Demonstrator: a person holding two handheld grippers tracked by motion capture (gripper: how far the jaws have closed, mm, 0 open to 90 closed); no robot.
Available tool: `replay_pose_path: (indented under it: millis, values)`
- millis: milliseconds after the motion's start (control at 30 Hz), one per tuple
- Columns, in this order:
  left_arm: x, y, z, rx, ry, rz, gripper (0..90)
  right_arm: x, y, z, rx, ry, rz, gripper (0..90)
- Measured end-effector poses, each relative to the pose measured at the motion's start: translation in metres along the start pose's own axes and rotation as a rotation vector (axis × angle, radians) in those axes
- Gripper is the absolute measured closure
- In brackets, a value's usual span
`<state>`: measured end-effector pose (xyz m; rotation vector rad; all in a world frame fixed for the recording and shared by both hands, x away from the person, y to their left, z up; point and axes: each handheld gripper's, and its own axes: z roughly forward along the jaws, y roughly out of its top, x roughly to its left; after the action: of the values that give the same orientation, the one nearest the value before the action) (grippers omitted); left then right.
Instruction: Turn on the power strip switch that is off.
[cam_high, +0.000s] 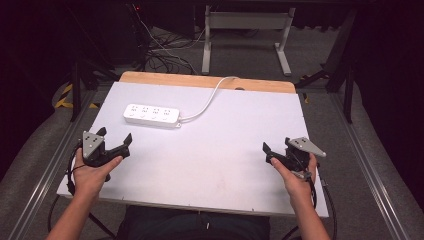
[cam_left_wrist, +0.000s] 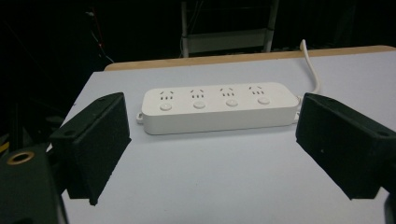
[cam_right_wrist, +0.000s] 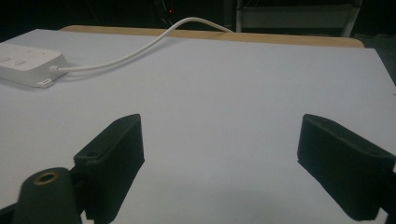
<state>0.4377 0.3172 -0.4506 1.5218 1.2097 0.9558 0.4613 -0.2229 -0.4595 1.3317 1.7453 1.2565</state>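
Power strip (cam_left_wrist: 219, 108) lies ahead of left gripper's (cam_left_wrist: 212, 149) wide-apart jaws, untouched.

This looks like a lab or test room — dark curtained walls close in around a single white-topped table (cam_high: 215, 165) with a bare wooden strip along its far edge. Beyond that edge, loose cables (cam_high: 162, 52) tangle on grey carpet beside a metal bench frame (cam_high: 245, 30) — hazard tape (cam_high: 64, 96) marks the floor near the table's far left corner.
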Motion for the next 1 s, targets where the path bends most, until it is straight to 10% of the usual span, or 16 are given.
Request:
replay_pose_path:
  millis: [300, 600, 1000]
  values:
    - [-0.0006, -0.0001, 0.0005, -0.002, 0.001, 0.0, 11.7, -0.0001, -0.0003, 0.0004, 0.002, 0.003, 0.003, 13.6]
    - [0.0031, 0.0012, -0.0004, 0.047, -0.098, 0.007, 46.2, -0.0003, -0.0003, -0.0001, 0.002, 0.004, 0.002, 13.8]
    - [0.0059, 0.0037, -0.006, 0.037, -0.119, 0.027, 79.0, -0.0004, -0.0003, -0.0004, 0.001, 0.006, 0.005, 14.1]
